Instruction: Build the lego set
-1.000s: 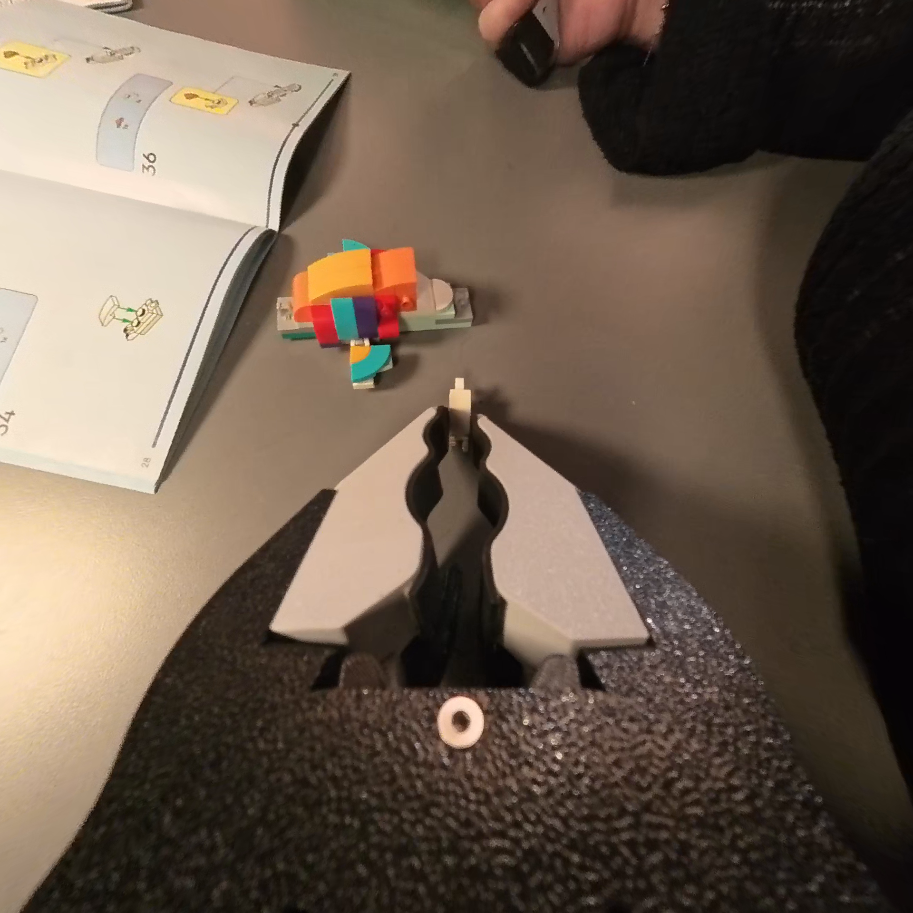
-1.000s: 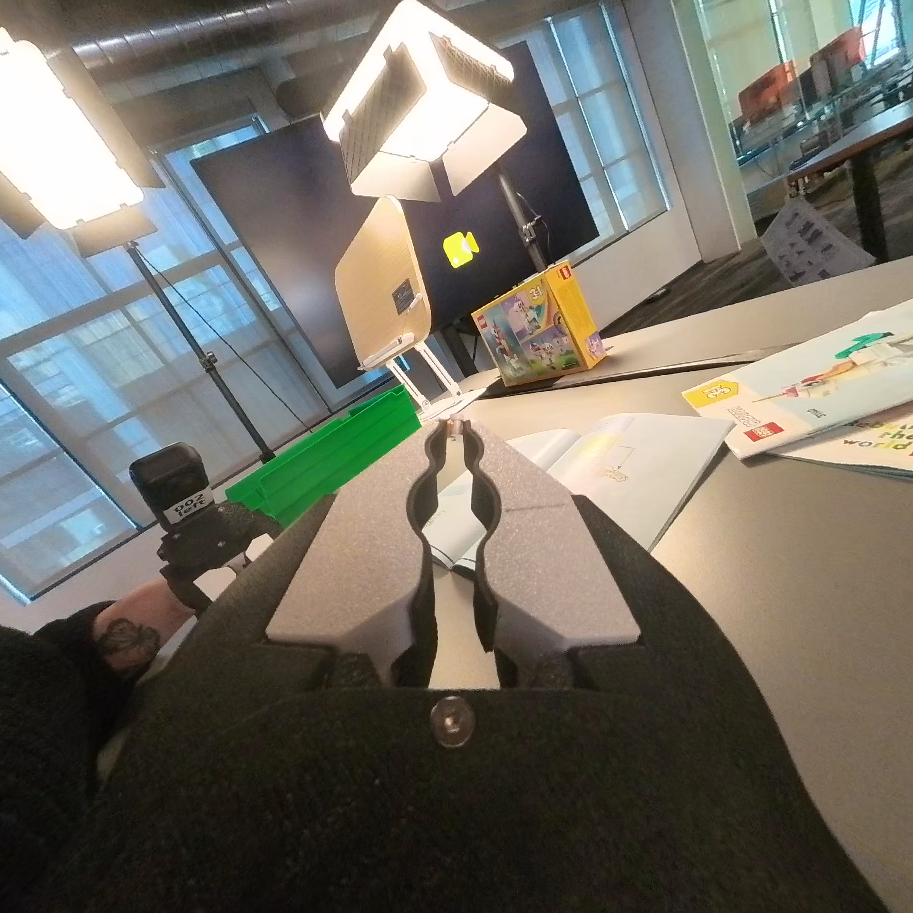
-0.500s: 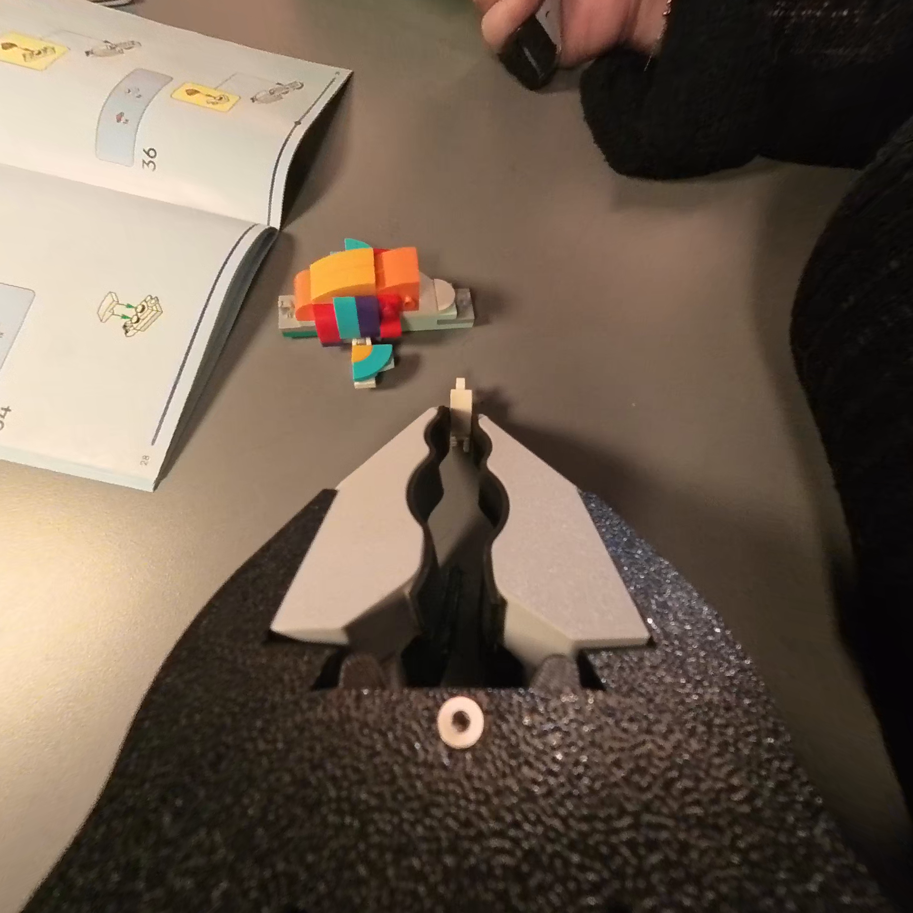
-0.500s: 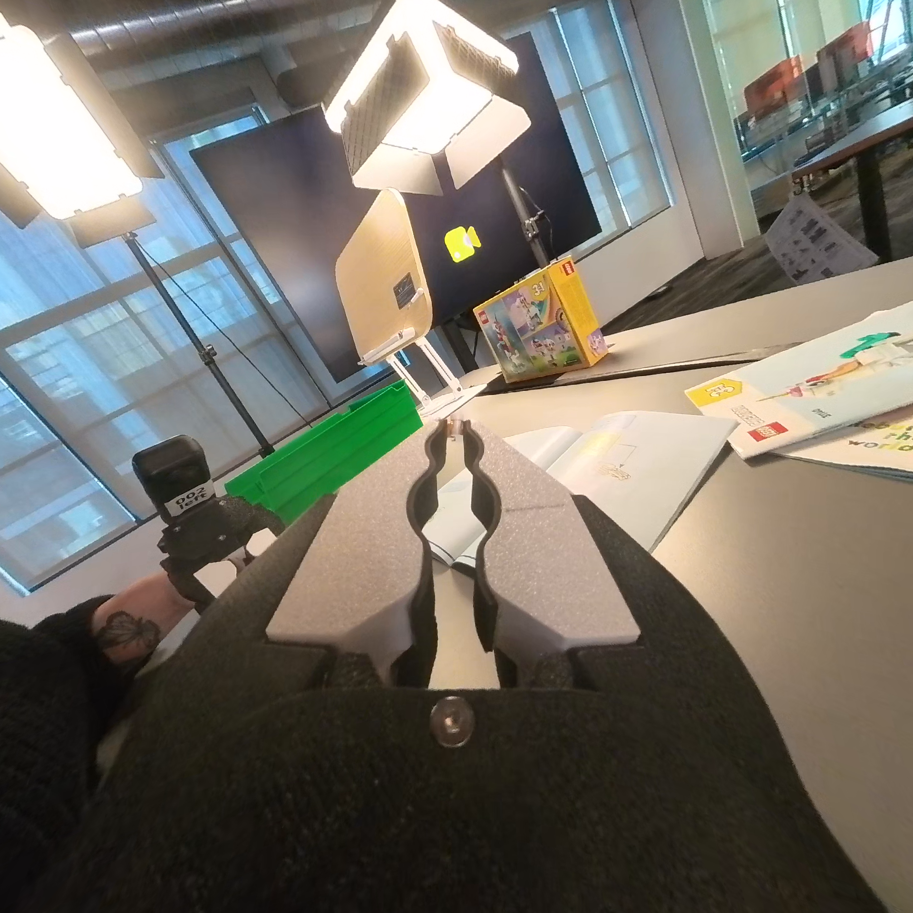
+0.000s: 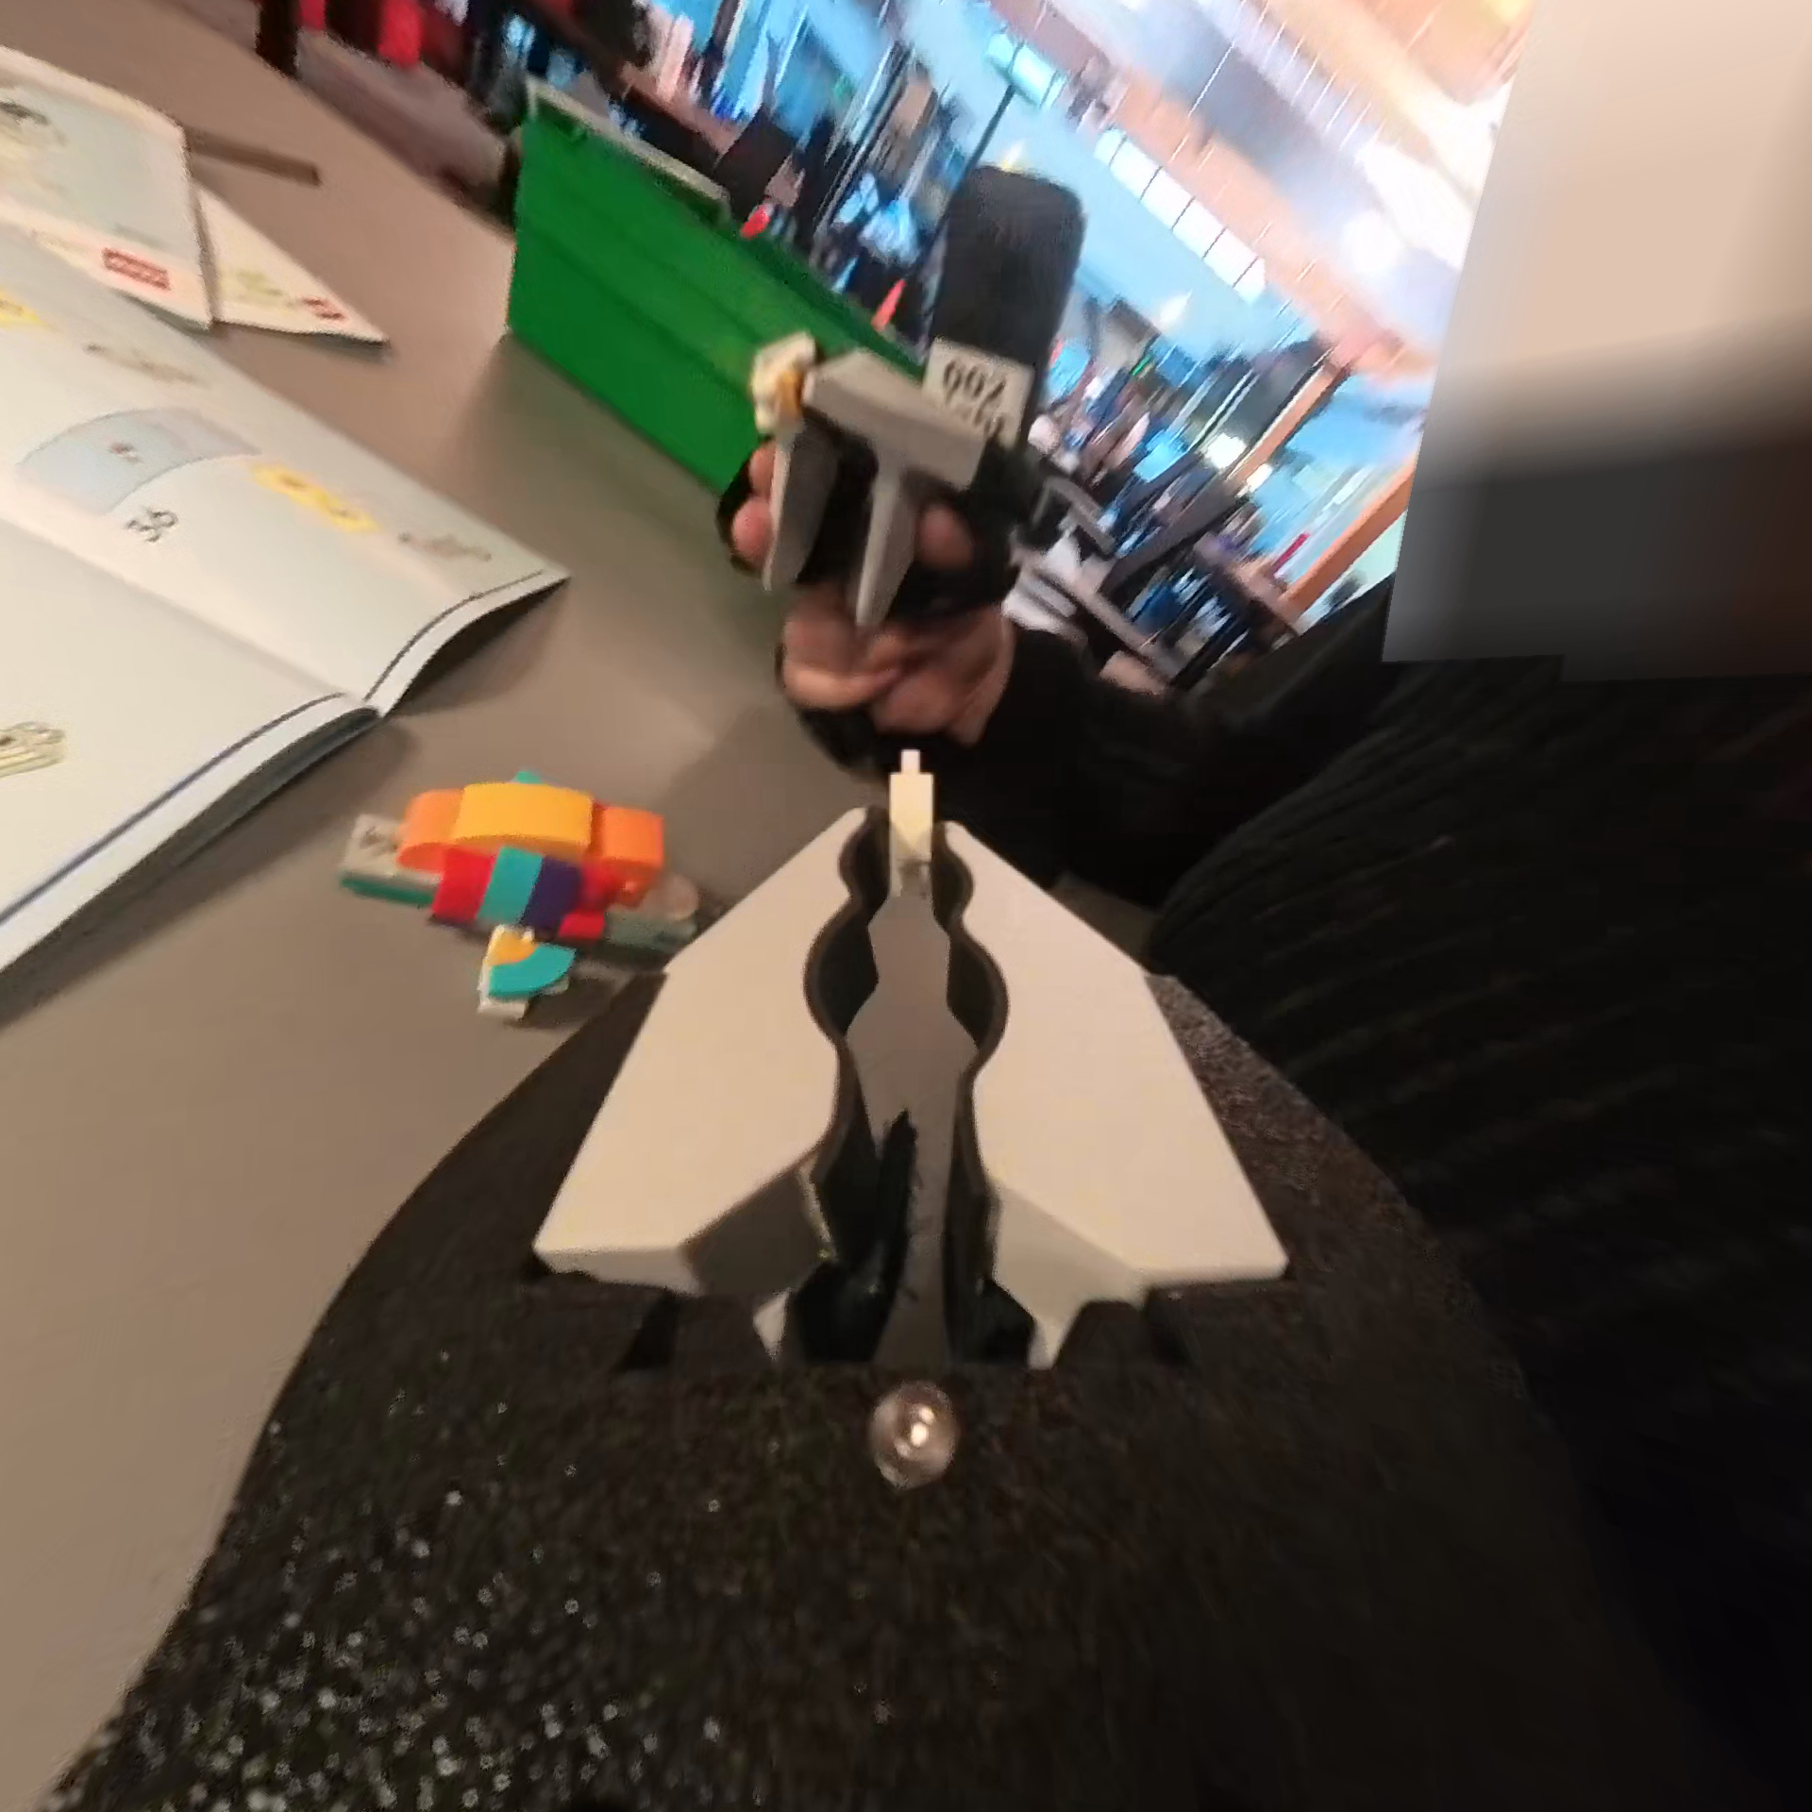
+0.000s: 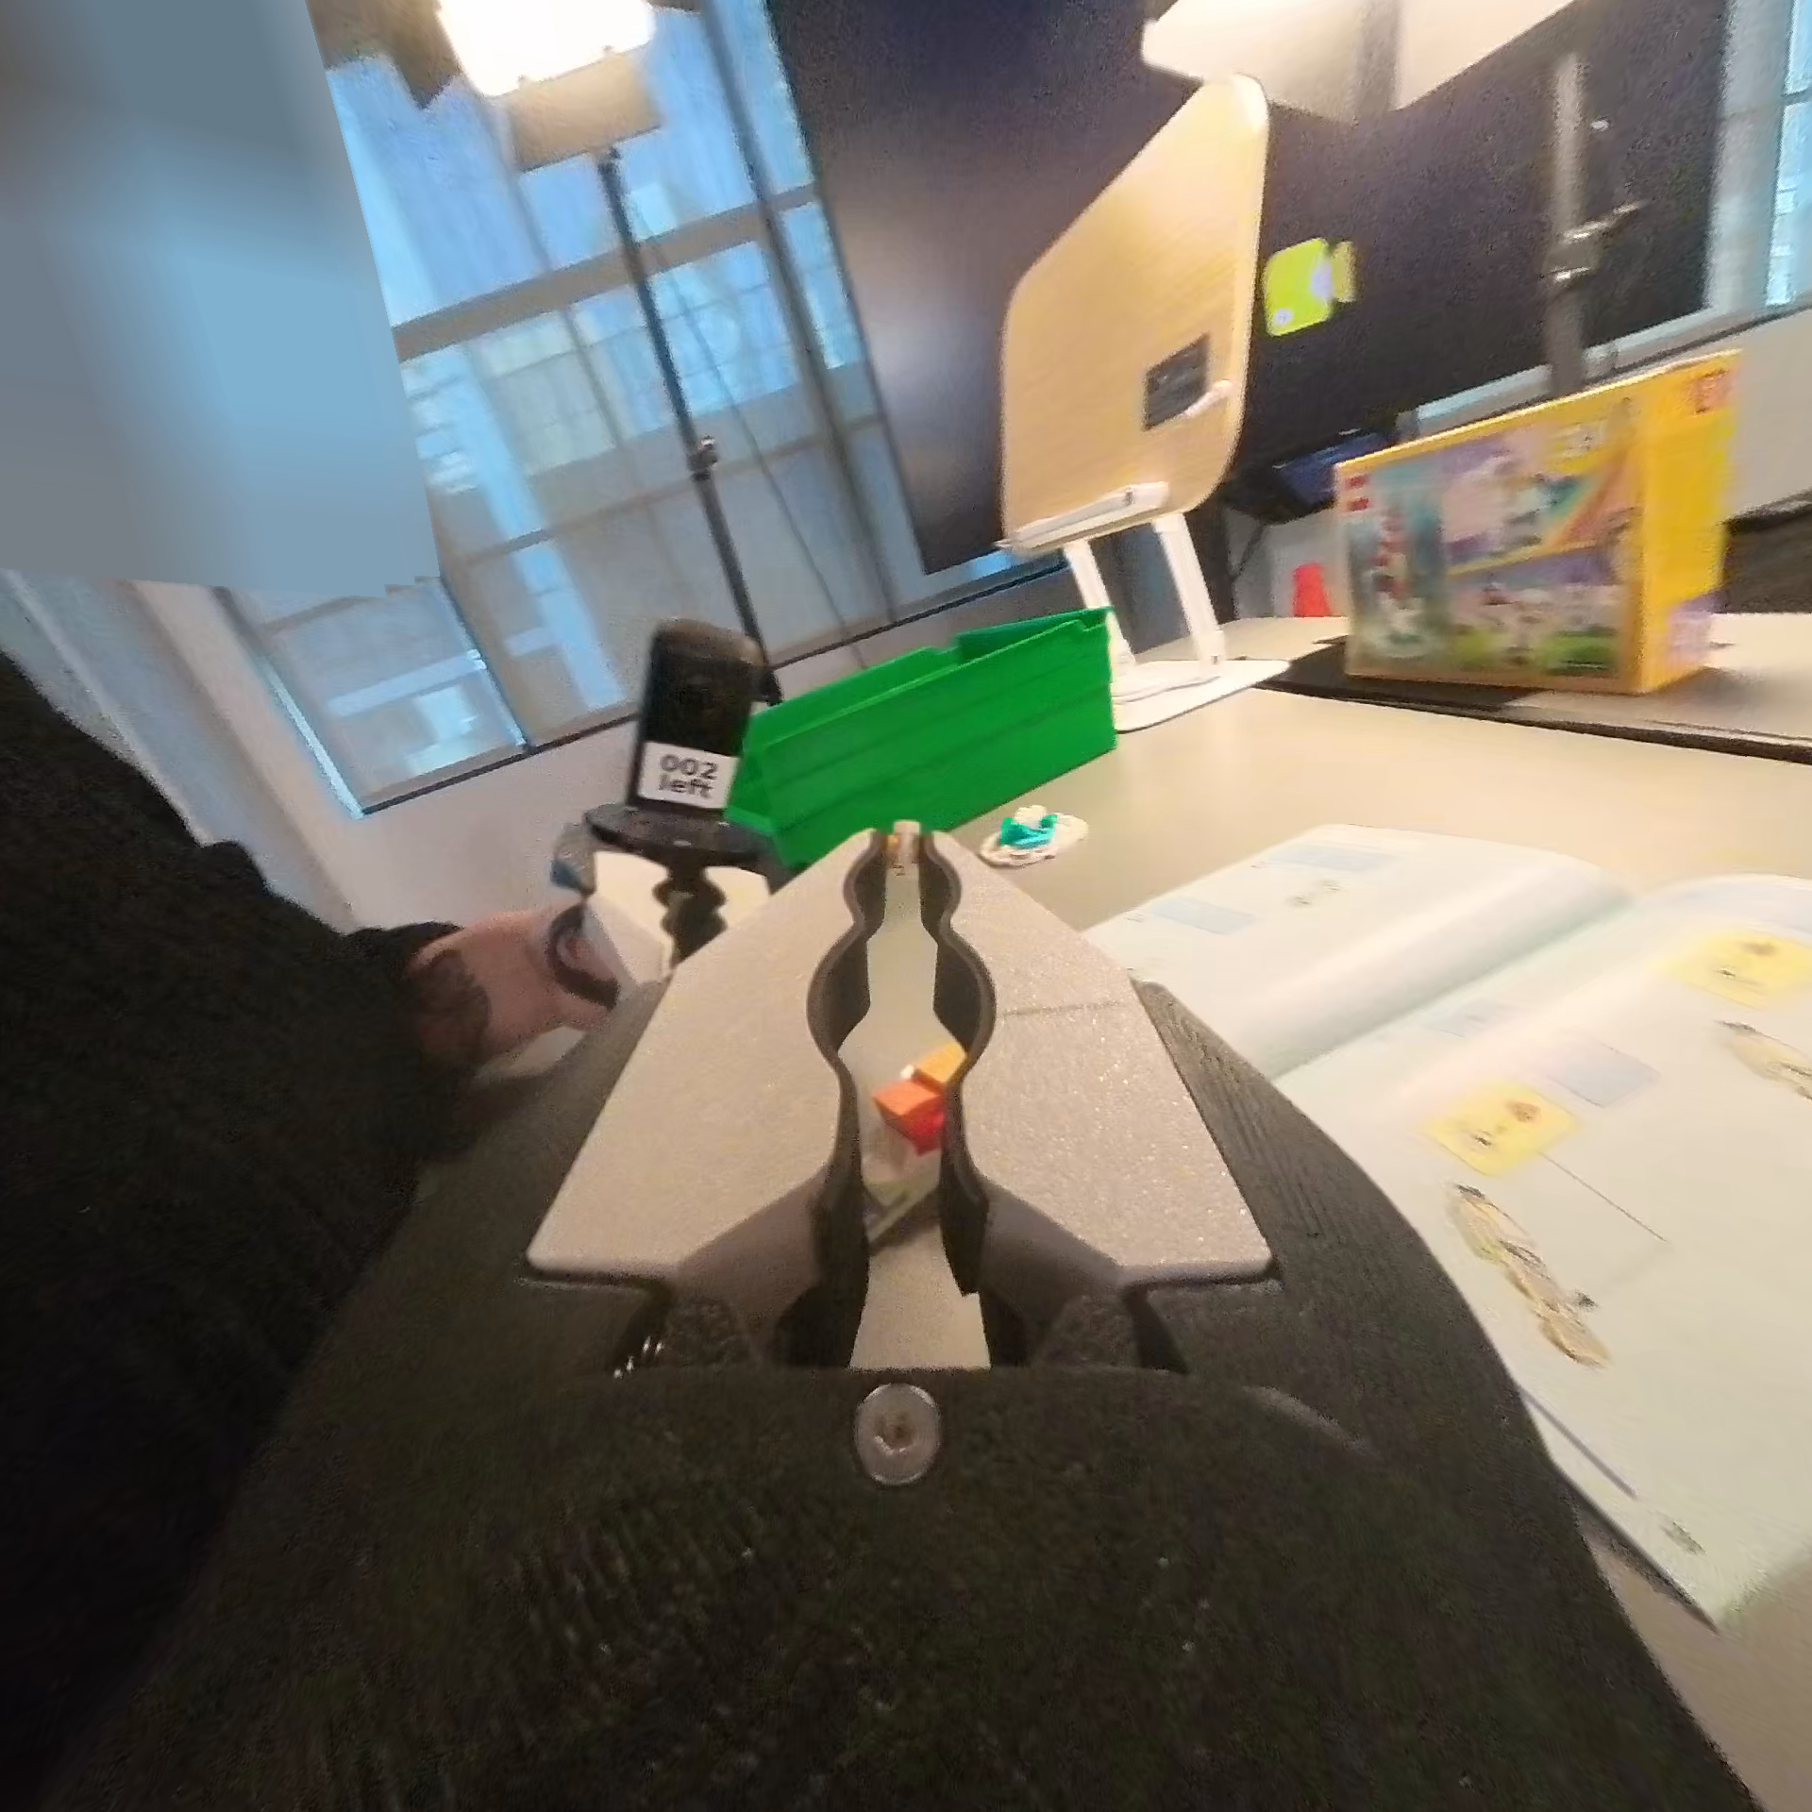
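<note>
The grey bench carries an open instruction booklet, a multicoloured brick assembly, a green bin, closed booklets and a yellow set box

Left claw now raised and tilted up, right claw newly ahead.

Colourful lego model mostly hidden behind right claw; booklet cropped.

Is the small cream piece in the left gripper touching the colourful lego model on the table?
Apart. The left wrist view shows the cream piece pinched at the left gripper tips, with bare grey table between it and the colourful model.
</note>
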